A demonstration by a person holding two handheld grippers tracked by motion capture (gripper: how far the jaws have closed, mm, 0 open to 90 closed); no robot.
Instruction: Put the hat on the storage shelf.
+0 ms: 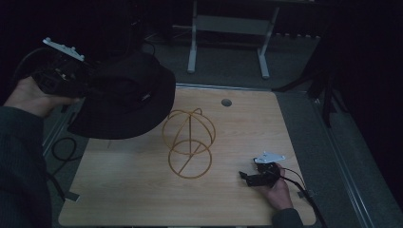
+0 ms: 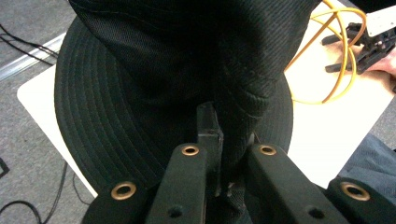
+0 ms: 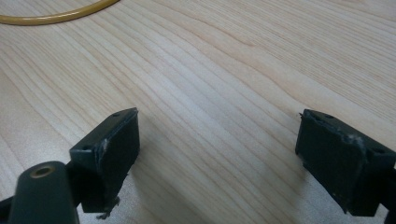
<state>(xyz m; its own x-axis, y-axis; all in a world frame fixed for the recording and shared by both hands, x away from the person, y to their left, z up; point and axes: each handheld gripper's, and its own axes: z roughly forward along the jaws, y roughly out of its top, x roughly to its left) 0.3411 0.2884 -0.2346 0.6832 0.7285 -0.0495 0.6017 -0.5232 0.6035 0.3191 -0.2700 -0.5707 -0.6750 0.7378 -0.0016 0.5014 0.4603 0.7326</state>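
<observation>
One tool carries the load: the left tool (image 2: 219, 154), its jaws clamped on a fold of the black hat (image 1: 124, 97), holds the hat in the air over the worktop's (image 1: 142, 190) left rear corner, just left of the yellow wire stand (image 1: 189, 142). To do this step well, I judge the hat should travel crown-up until it is centred above the stand's dome, then sink straight down so the brim clears the wires evenly. At the left edge, the left hand is raised with the tool pointing right; the right tool (image 1: 249, 178), jaws apart and empty, lies low on the worktop's near right part, aimed toward the stand.
</observation>
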